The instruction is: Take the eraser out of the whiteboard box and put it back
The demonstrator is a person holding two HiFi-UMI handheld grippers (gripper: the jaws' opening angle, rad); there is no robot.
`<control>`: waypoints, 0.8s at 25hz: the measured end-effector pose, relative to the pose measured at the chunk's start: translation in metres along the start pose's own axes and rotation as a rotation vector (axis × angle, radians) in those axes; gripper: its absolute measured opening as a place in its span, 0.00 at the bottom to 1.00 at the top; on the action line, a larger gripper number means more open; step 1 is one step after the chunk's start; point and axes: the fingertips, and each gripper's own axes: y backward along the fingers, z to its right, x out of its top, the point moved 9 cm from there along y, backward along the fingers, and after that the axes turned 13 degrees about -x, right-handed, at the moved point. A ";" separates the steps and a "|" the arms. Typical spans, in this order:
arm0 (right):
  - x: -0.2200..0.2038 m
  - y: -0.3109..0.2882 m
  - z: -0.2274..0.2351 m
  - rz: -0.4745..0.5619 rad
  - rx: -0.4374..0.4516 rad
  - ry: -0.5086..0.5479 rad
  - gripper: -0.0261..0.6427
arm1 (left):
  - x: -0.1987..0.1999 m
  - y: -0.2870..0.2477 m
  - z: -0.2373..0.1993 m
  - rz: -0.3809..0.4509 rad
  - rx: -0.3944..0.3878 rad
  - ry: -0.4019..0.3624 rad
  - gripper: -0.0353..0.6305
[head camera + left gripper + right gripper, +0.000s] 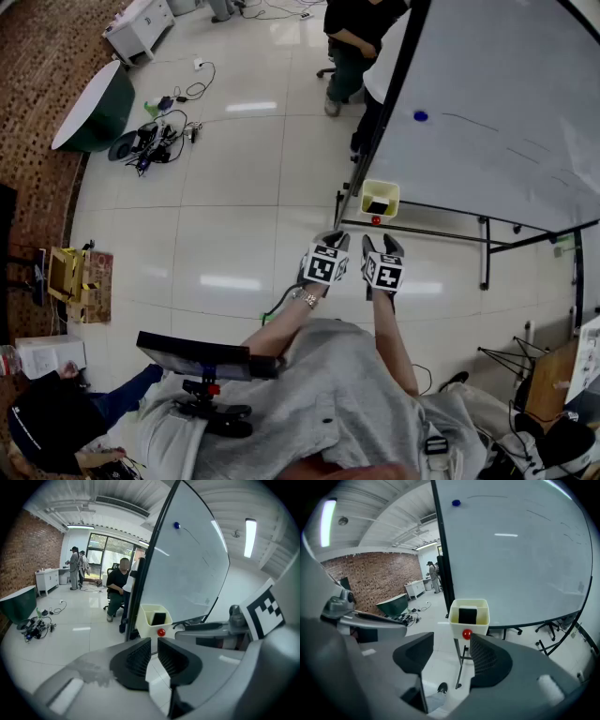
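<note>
Whiteboard box holds black eraser upright; left claw narrowly parted, right claw wide, both empty

whiteboard 1 | box 1 | eraser 1 | red magnet 1 | blue magnet 1 | left gripper + right gripper = 2

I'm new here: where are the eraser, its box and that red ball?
eraser (468,615), right gripper view, its black front face.
box (481,629), right gripper view, front wall.
red ball (466,633), right gripper view, its middle.
</note>
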 end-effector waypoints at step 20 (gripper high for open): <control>0.039 -0.116 0.003 -0.218 -0.135 -0.014 0.44 | 0.110 -0.038 -0.107 -0.001 -0.098 -0.023 0.08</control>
